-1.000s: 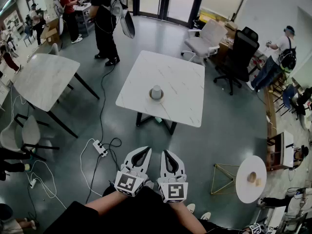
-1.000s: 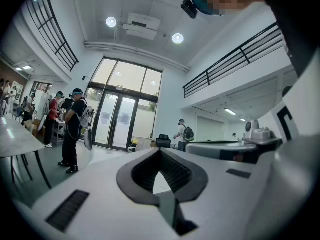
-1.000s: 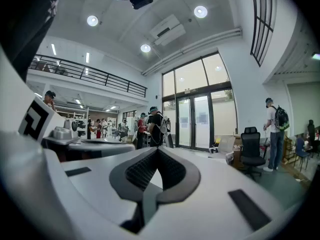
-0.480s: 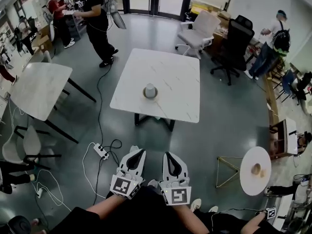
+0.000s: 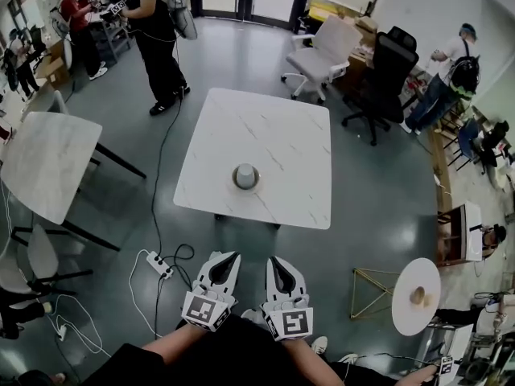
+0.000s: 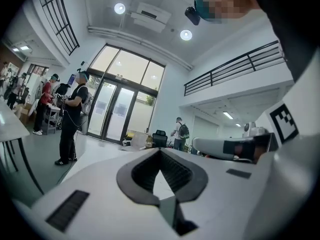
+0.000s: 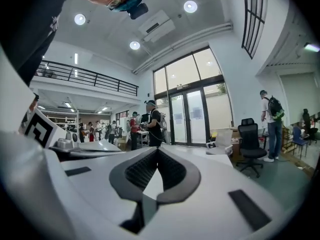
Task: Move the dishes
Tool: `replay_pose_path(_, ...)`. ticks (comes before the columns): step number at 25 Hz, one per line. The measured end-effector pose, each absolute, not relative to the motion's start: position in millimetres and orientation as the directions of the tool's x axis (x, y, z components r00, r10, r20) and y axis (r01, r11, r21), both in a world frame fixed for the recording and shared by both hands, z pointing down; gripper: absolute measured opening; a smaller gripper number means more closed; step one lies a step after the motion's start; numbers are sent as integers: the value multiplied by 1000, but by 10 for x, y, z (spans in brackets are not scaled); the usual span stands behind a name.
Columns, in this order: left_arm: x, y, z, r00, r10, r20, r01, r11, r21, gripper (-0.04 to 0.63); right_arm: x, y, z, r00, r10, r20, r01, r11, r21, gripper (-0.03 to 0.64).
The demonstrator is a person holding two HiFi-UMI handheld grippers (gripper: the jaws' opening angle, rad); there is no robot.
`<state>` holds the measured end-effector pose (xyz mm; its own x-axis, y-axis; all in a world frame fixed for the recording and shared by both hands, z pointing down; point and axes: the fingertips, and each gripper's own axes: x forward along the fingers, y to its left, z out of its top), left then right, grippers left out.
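A grey cup stands upside down on a saucer (image 5: 245, 176) near the front edge of a white marble table (image 5: 278, 131) in the head view. My left gripper (image 5: 233, 256) and my right gripper (image 5: 271, 260) are held side by side over the floor, just short of that front edge and pointing level at the table. Both are shut with nothing between the jaws. The left gripper view shows its gripper (image 6: 160, 152) with the pads meeting. The right gripper view shows its gripper (image 7: 158, 151) the same way. Neither gripper view shows the cup.
A power strip with cables (image 5: 158, 264) lies on the floor to my left. Further left is a second marble table (image 5: 44, 163), and at right a small round table (image 5: 416, 296) beside a gold wire stand (image 5: 370, 292). Beyond the table are a white chair (image 5: 326, 51), a black chair (image 5: 388, 75) and a person in black (image 5: 157, 30).
The table with the cup and saucer has drawn nearer in the head view. Both grippers have gone forward together towards its front edge, still shut.
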<state>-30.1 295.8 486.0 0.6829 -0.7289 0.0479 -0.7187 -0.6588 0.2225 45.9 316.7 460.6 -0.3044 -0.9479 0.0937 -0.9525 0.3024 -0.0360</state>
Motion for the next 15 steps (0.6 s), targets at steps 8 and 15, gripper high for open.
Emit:
replay_pose_path(8, -596, 1906, 5005, 708, -700, 95, -698, -674, 242, 15, 85, 2076, 4783, -342, -922, 184, -940, 336, -59, 15)
replay_pose_path(15, -930, 1189, 5225, 728, -674, 126, -680, -686, 260, 15, -55, 1413, 5056, -312, -909, 275, -950, 309, -57, 16)
